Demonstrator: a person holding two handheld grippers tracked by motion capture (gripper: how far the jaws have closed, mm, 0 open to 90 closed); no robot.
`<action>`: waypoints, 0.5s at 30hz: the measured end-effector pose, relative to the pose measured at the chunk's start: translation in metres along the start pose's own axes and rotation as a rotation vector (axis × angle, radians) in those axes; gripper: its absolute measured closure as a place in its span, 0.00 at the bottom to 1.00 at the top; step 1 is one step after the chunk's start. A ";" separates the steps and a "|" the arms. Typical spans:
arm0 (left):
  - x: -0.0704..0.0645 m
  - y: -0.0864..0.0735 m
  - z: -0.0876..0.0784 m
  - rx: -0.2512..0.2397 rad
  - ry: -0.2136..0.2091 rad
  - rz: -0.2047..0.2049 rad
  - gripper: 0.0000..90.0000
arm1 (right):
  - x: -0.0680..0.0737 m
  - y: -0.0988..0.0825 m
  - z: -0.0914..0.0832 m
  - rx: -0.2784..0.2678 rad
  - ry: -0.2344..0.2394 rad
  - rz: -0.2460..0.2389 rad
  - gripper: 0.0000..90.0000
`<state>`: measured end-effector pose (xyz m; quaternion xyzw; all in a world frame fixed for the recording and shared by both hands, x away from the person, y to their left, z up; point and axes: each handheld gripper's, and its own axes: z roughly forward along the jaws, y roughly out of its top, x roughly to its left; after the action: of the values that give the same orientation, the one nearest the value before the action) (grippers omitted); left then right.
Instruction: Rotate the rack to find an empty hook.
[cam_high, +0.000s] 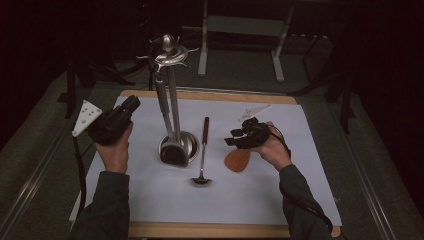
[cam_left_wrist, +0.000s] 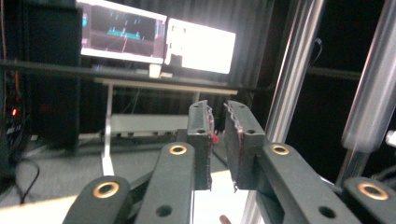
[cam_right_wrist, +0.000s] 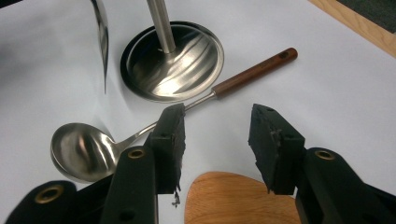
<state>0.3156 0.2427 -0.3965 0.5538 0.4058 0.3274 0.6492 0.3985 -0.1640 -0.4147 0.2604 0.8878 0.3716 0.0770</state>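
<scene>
A steel utensil stand (cam_high: 172, 95) rises from a round base (cam_high: 186, 142) on the white sheet. A metal-handled turner with a dark head (cam_high: 174, 152) hangs from it. To its right lies a ladle (cam_high: 202, 150) with a wooden handle, bowl toward me. My left gripper (cam_high: 131, 102) is held left of the stand, pointing up and toward it. Its jaws (cam_left_wrist: 218, 140) stand a narrow gap apart with nothing between, beside the stand's rod (cam_left_wrist: 294, 70). My right gripper (cam_high: 231, 141) hovers open over a wooden spatula (cam_high: 237, 160). The gripper's own view shows the spatula (cam_right_wrist: 233, 198) under my jaws (cam_right_wrist: 217, 140), with the ladle (cam_right_wrist: 79, 149) and base (cam_right_wrist: 173, 60) beyond.
The white sheet (cam_high: 300, 165) covers a wooden board whose edge (cam_high: 210, 230) runs along the front. A white label (cam_high: 252, 112) lies behind the right hand. A metal frame (cam_high: 240, 25) stands beyond the table. Lit monitors (cam_left_wrist: 163, 37) glow in the left gripper view.
</scene>
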 end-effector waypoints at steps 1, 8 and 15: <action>0.002 -0.008 -0.003 0.018 0.006 -0.002 0.88 | 0.001 0.000 0.001 0.001 0.002 0.005 0.61; 0.022 -0.063 -0.024 0.107 0.065 -0.069 0.82 | 0.004 -0.002 0.011 0.009 0.004 0.011 0.61; 0.034 -0.104 -0.036 0.173 0.146 -0.075 0.68 | 0.010 -0.003 0.028 0.023 0.025 0.023 0.61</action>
<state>0.2965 0.2709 -0.5062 0.5669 0.4991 0.3059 0.5796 0.3980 -0.1432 -0.4368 0.2667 0.8898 0.3655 0.0586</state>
